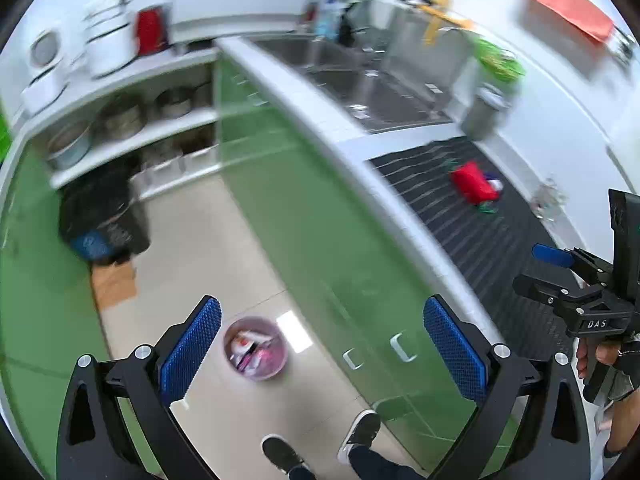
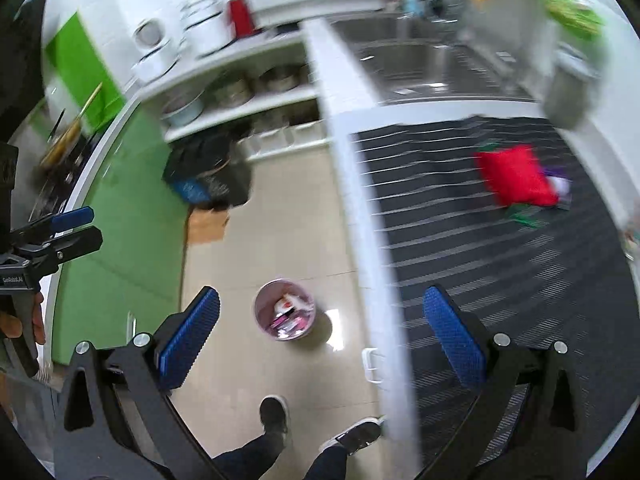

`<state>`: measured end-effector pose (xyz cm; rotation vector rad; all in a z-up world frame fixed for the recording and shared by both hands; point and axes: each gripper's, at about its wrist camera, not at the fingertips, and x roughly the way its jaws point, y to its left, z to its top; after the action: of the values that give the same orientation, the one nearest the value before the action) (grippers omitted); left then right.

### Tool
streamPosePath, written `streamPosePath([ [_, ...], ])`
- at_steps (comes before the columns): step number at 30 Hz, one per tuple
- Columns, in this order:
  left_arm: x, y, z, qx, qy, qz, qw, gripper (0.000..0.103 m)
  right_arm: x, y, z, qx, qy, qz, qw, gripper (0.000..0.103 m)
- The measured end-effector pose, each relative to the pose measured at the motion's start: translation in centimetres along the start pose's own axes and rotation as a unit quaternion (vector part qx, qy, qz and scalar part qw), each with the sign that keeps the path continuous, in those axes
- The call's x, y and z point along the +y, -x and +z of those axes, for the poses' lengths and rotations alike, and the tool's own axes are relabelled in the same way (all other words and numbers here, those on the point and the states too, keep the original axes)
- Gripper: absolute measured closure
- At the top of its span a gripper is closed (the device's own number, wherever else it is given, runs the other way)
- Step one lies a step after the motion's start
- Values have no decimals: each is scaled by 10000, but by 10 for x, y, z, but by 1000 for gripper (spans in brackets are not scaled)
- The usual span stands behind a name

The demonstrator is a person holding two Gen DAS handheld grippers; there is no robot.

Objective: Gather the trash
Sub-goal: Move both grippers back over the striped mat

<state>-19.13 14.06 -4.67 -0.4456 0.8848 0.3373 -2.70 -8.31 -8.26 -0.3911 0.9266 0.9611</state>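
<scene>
Risk: both grippers, left gripper [image 1: 322,354] and right gripper [image 2: 320,344], wide and empty; red wrapper [image 2: 516,180] far ahead of right gripper on desk [image 2: 500,260], blurred, may slip or miss bin [image 2: 285,314] below.

Bare floor [image 2: 256,240] surrounds the bin [image 2: 285,314], counter edge [image 2: 360,216] alongside.

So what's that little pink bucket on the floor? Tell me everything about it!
The pink bin is a small round wastebasket, plastic by its look, standing upright on the pale tiled floor beside the green cabinets. It is open-topped and already holds trash: crumpled wrappers, white and pink. Nothing grips or touches it; both grippers hover above, open and empty.
</scene>
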Motion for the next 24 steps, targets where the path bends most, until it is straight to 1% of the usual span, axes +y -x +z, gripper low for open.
streamPosePath([
  [5,-69,-17,29,-13,-373,-339,9987,6,-67,31,-11,-163,-359,-277,9988,3],
  [11,-134,-43,53,26,-668,-521,9964,6,-134,46,-17,-201,-537,-451,9973,3],
  [14,-158,-57,64,101,-793,-536,9954,6,-160,50,-18,-208,-648,-486,9965,3],
  [16,-166,-66,69,167,-889,-535,9945,6,-174,49,-16,-226,-728,-504,9958,3],
  [20,-188,-94,84,351,-1155,-558,9911,6,-194,44,-10,-224,-905,-565,9940,3],
  [24,-209,-134,100,580,-1444,-683,9854,6,-211,35,-2,-203,-1105,-710,9911,3],
])
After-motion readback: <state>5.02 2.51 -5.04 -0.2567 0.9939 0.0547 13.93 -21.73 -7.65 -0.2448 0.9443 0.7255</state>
